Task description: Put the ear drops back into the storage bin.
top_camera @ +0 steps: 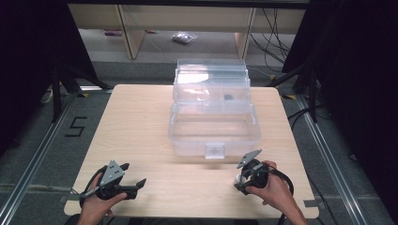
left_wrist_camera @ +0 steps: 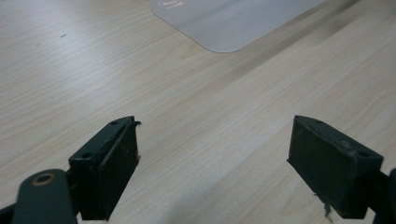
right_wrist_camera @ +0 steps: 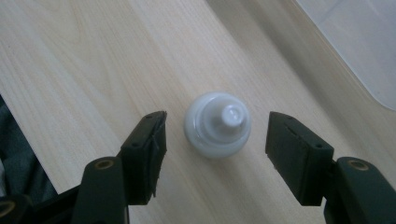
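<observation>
So far nothing is lifted: the small white bottle [right_wrist_camera: 218, 129] stands on the tabletop [top_camera: 141, 136] between the right gripper [right_wrist_camera: 217, 140]'s spread jaws, untouched, the left gripper [left_wrist_camera: 212, 163] waits wide open, and the clear box [top_camera: 213, 124] beyond holds open.

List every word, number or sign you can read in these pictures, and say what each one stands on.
"5": black tape mark on the grey floor, left of the light wooden table.
Clear plastic storage box: no readable label; the small tab on its front edge is blank or too blurred to tell.
Small white round bottle: no print visible.
</observation>
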Demonstrator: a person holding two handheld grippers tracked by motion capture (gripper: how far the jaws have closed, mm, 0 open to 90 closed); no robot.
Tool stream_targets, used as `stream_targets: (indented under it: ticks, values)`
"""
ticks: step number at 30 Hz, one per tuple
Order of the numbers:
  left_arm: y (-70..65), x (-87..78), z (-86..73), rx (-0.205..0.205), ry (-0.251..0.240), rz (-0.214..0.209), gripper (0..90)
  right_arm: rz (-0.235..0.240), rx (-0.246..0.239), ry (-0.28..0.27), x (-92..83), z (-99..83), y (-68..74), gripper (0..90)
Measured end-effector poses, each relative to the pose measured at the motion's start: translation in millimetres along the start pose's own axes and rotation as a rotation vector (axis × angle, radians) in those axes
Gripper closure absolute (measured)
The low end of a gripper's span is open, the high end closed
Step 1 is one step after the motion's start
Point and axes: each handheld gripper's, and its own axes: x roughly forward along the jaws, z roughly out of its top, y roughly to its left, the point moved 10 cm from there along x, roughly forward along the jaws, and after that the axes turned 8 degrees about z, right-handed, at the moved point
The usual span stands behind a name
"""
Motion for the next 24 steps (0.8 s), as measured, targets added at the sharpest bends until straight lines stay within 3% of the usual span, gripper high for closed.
stream_targets:
  ticks: [4,6,7,24]
  values:
    - [0.0,-0.1,0.1,-0.001,-0.001,0.000,15.5,0.008,-0.028,0.023,1.0,2.3,0.0,43.8]
    - [-0.1,-0.1,0.0,0.000,-0.001,0.000,15.5,0.000,0.010,0.050,0.8,0.6,1.6,45.5]
    - [-0.1,-0.1,0.1,-0.001,-0.001,-0.001,15.4,0.001,-0.015,0.043,1.8,2.3,0.0,45.7]
    - [-0.1,0.0,0.1,-0.002,-0.001,-0.001,15.5,0.023,-0.029,0.095,12.2,3.6,-1.5,54.3]
